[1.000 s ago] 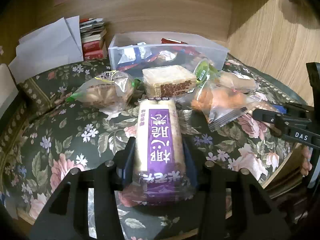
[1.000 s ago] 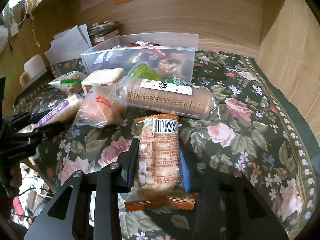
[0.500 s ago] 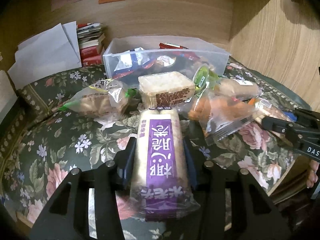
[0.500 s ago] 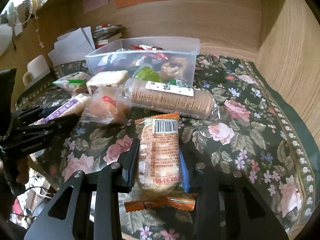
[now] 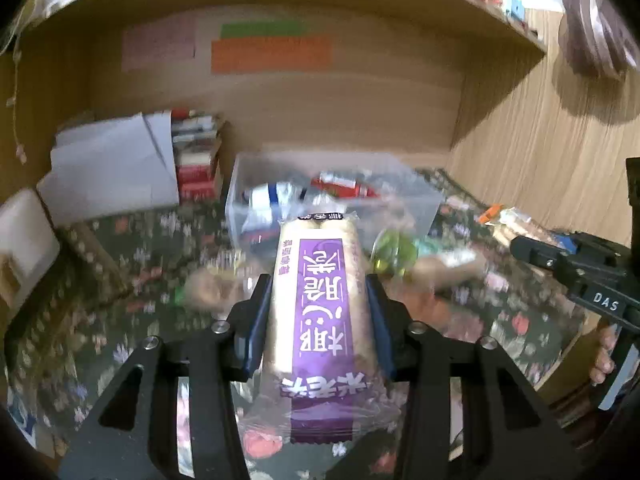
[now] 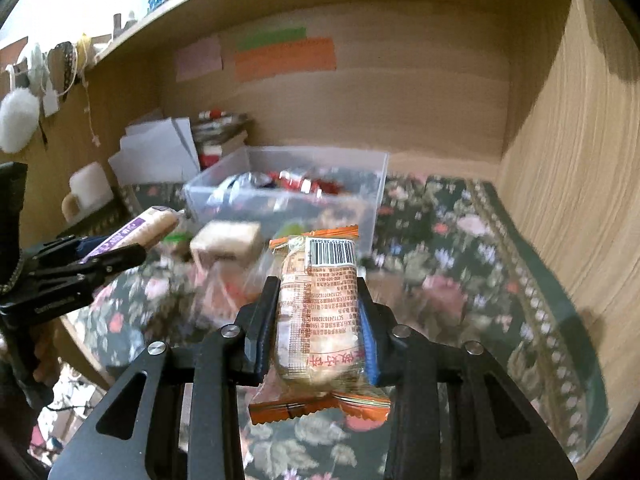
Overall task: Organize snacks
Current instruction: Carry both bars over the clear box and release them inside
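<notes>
My left gripper (image 5: 318,292) is shut on a long purple-labelled cracker pack (image 5: 320,296) and holds it lifted above the floral cloth, pointing toward the clear plastic bin (image 5: 424,204). My right gripper (image 6: 318,300) is shut on an orange-edged cracker pack (image 6: 320,312), also lifted off the cloth. The bin also shows in the right wrist view (image 6: 372,196) and holds several wrapped snacks. Each gripper shows in the other's view, the right one (image 5: 532,250) at the right edge, the left one (image 6: 120,254) at the left edge.
Loose snacks lie in front of the bin: a square cracker block (image 6: 228,240), a green-capped item (image 5: 390,250) and blurred bags. White papers (image 5: 108,168) and stacked books (image 5: 196,160) stand at the back left. A wooden wall (image 6: 580,200) closes the right side.
Both grippers have risen off the cloth with their packs still held, and the views now look higher, toward the bin and the back wall.
</notes>
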Motion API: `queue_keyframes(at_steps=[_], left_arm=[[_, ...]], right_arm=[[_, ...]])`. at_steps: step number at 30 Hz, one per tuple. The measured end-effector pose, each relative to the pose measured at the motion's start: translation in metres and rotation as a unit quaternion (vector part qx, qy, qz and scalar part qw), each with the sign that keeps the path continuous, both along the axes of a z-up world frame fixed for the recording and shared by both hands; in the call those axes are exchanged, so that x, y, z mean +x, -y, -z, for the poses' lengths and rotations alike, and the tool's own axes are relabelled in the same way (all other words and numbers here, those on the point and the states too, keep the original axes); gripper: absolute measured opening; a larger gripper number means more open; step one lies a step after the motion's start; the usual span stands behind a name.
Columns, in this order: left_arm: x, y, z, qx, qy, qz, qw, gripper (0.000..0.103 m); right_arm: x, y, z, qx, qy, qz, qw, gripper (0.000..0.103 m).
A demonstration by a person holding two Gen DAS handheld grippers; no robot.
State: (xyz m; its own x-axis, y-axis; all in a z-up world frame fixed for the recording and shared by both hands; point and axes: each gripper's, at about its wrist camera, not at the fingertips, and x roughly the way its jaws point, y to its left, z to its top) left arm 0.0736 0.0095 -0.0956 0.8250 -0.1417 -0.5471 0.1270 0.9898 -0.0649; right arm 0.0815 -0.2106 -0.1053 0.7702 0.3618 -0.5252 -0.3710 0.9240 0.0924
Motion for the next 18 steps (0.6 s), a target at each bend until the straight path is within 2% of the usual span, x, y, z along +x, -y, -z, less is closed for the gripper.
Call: queue_keyframes(at_steps=[9, 18], left_arm=[[0.044, 0.005, -0.032, 0.001, 0.027, 0.002, 0.9996, 0.045], [0.102, 0.014, -0.045, 0.01, 0.029, 0.001, 0.9995, 0.045]], right_arm=[[0.031, -0.004, -0.031, 0.004, 0.048, 0.006, 0.999, 0.032], [0.08, -0.017, -0.043, 0.007, 0.049, 0.003, 0.999, 0.032]])
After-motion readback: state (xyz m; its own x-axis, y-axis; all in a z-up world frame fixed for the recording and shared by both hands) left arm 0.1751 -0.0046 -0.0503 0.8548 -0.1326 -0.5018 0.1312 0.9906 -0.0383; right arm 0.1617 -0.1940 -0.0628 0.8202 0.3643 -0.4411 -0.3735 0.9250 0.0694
